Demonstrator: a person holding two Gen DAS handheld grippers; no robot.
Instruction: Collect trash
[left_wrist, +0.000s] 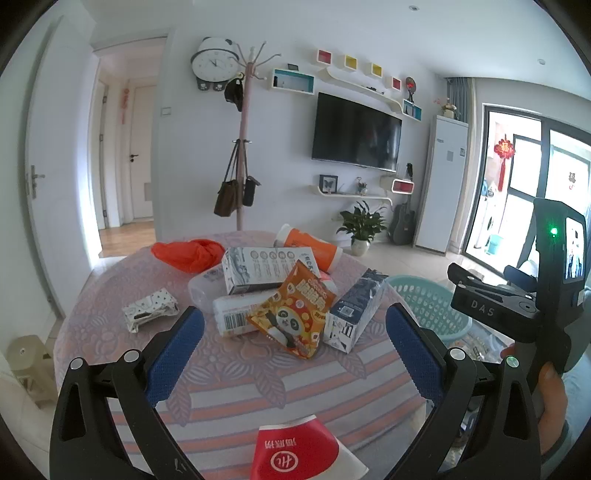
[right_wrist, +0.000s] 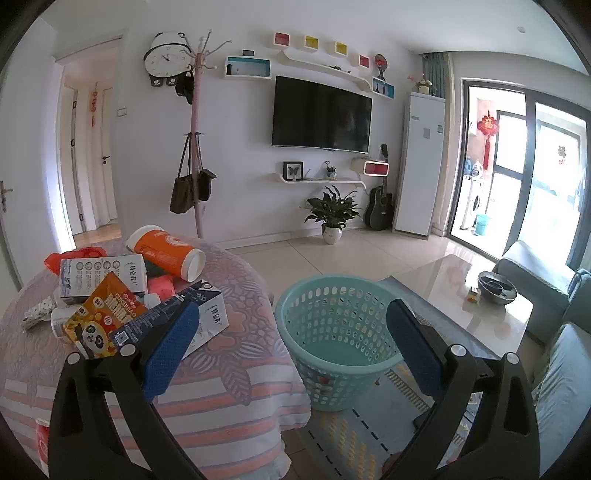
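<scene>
Left tongs (left_wrist: 295, 332) spread wide w/ nothing between, over the bench (left_wrist: 229, 373). Trash pile sits mid-bench: crumpled wrapper (left_wrist: 149, 308) at left, orange bag (left_wrist: 192, 253) behind, then white carton (left_wrist: 266, 267), panda snack bag (left_wrist: 295, 314) and dark carton (left_wrist: 352, 314). A bottle under the pile is mostly hidden. Red paper cup (left_wrist: 295, 452) is cut off by the bottom edge. Right tongs (right_wrist: 291, 338) also wide open, empty, above the empty teal basket (right_wrist: 332, 332) on the floor beside the bench.
</scene>
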